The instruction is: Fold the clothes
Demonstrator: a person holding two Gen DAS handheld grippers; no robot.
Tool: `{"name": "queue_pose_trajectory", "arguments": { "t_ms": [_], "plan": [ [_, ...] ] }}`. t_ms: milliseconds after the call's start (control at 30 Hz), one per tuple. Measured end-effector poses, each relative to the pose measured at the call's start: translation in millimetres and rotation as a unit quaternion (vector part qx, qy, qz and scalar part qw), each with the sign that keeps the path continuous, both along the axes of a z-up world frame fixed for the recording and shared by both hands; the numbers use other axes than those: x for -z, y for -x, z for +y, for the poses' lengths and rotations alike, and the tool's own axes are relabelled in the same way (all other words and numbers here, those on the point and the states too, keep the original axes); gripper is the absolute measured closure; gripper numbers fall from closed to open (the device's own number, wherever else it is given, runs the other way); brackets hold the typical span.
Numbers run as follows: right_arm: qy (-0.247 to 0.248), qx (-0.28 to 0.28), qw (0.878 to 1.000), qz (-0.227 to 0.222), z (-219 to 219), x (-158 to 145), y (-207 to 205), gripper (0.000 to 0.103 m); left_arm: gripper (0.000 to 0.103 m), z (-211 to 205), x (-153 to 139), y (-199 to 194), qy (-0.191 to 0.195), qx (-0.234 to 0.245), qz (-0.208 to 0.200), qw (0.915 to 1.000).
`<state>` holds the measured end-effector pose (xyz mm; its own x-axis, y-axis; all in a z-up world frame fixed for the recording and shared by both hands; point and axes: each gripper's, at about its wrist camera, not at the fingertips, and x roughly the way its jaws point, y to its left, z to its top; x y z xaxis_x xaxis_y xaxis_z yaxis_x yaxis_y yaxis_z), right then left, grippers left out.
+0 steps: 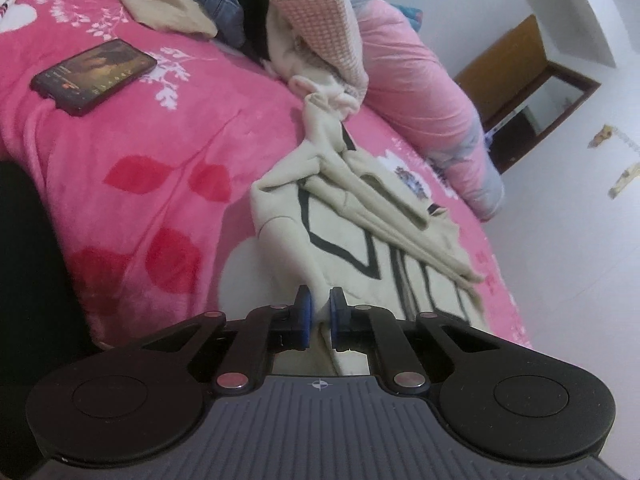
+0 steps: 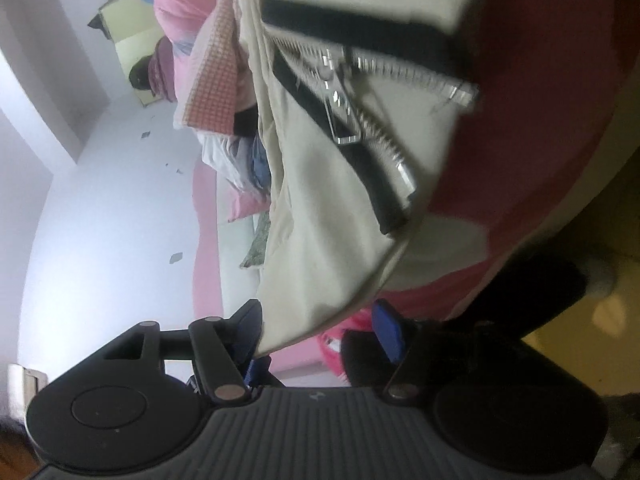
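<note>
1. A bed is seen from the left wrist, covered by a pink blanket (image 1: 132, 200) printed with red leaves and white flowers.
2. A cream jacket (image 1: 352, 216) with black lines is stretched across the blanket, bunched into long folds running away from the camera.
3. The left gripper (image 1: 320, 312) is seen at the near edge of the jacket. Its jaws are nearly closed, and a fold of the cream cloth is pinched between the blue pads (image 1: 306, 316).
4. A phone (image 1: 94, 74) with a lit screen is laid on the blanket, left of the jacket and well apart from it.
5. A pile of clothes (image 1: 224, 4) is heaped at the far end of the bed, with a pink checked cloth (image 1: 320, 20) on its right side.
6. A pink duvet (image 1: 424, 92) is rolled along the bed's right edge.
7. In the right wrist view, the picture is turned sideways. The jacket's open zip (image 2: 360, 92) with its black tape is shown close up.
8. The right gripper (image 2: 320, 328) is held with its jaws parted wide. The jacket's hem is seen between them, against the left finger, while the blue right pad (image 2: 390, 328) is kept clear of the cloth. No grip is shown.
</note>
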<state>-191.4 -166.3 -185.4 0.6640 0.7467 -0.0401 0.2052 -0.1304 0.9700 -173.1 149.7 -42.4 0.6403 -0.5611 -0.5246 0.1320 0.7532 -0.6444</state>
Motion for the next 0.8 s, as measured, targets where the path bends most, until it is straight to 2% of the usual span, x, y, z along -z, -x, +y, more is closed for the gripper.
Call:
{"name": "queue_pose_trajectory", "arguments": {
  "t_ms": [100, 167, 233, 333, 367, 400, 433, 467, 500, 633, 800],
  "plan": [
    [-0.027, 0.006, 1.000, 0.002, 5.2, 2.0, -6.5, 0.039, 0.096, 2.7, 0.5, -0.9, 0.016, 0.000, 0.003, 0.9999],
    [-0.048, 0.014, 0.999, 0.004, 6.3, 4.2, -10.1, 0.045, 0.096, 4.8, 1.4, -0.8, 0.025, 0.000, 0.004, 0.9997],
    [-0.051, 0.017, 0.999, 0.005, 6.8, 5.1, -12.4, 0.061, 0.096, 5.8, 2.4, -0.7, 0.024, 0.000, 0.003, 0.9997],
    [-0.034, 0.022, 0.999, 0.003, 3.9, 2.8, -11.4, 0.083, 0.095, 3.0, 7.6, -2.9, 0.003, 0.006, 0.006, 1.0000],
    [-0.033, 0.026, 0.999, 0.002, 1.5, 3.0, -8.5, 0.087, 0.094, 1.7, 9.9, -3.9, -0.006, 0.010, 0.008, 0.9999],
    [-0.031, 0.030, 0.999, 0.001, -0.6, 2.9, -6.5, 0.092, 0.088, 0.4, 12.1, -5.0, -0.014, 0.013, 0.010, 0.9998],
    [-0.029, 0.033, 0.999, -0.001, -2.0, 2.3, -6.3, 0.094, 0.082, -0.9, 14.4, -6.1, -0.022, 0.016, 0.012, 0.9996],
    [-0.026, 0.035, 0.999, -0.004, -2.9, 1.1, -7.1, 0.095, 0.067, -2.0, 16.9, -7.3, -0.029, 0.019, 0.015, 0.9993],
    [-0.024, 0.037, 0.999, -0.007, -3.3, -0.2, -7.8, 0.096, 0.058, -2.6, 21.5, -9.8, -0.028, 0.021, 0.022, 0.9991],
    [-0.019, 0.040, 0.999, -0.015, -6.6, -4.5, -5.8, 0.096, 0.050, 1.6, 42.6, -21.9, -0.002, 0.024, 0.063, 0.9977],
    [-0.014, 0.034, 0.999, -0.016, -10.2, -4.8, 0.7, 0.096, 0.049, 5.9, 59.8, -37.5, 0.056, 0.036, 0.099, 0.9928]
  ]
}}
